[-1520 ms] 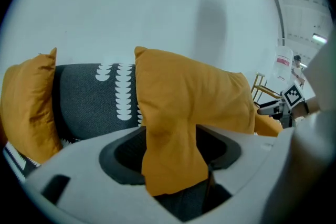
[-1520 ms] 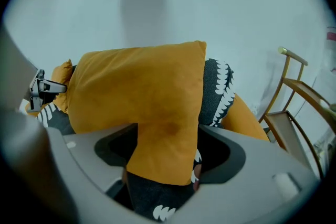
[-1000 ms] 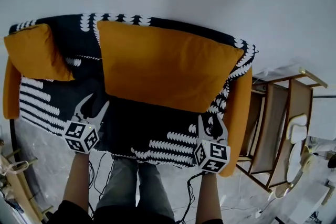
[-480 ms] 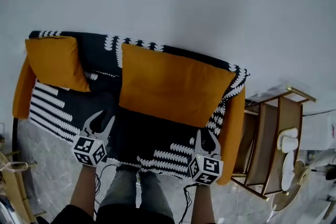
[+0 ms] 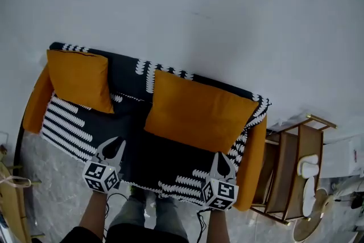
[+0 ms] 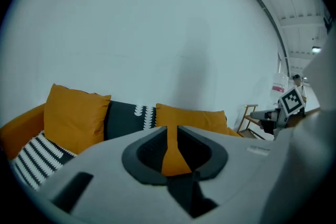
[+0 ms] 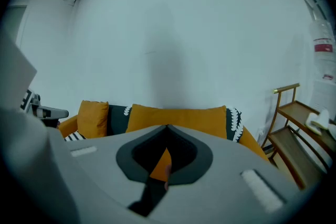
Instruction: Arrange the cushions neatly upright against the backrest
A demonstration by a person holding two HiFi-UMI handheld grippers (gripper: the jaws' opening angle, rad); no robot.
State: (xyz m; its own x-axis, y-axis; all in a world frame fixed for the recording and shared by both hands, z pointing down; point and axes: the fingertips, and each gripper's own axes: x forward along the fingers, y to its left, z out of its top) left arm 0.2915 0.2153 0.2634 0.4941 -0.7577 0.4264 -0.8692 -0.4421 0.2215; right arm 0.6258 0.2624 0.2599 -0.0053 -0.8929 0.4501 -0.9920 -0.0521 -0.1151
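A black-and-white patterned sofa [image 5: 165,153] with orange arms stands against the wall. The large orange cushion [image 5: 196,114] leans upright on the backrest at the right. The small orange cushion [image 5: 79,79] stands upright at the left end. Both show in the left gripper view, small [image 6: 73,118] and large [image 6: 191,118], and in the right gripper view, large [image 7: 178,115] and small [image 7: 93,117]. My left gripper [image 5: 114,144] hovers before the seat's front edge; its jaws have just been closing to a narrow gap, holding nothing. My right gripper [image 5: 222,155] is shut and empty near the right arm.
A wooden shelf rack [image 5: 293,162] stands right of the sofa. The white wall [image 5: 199,8] rises behind it. A person's legs [image 5: 145,216] and dark cables are on the marble floor below. A wooden frame [image 5: 14,190] sits at the left edge.
Both grippers have drawn back from the seat and risen, so the sofa looks smaller and farther. Their jaws have narrowed; the right pair has come together. The cushions have not moved.
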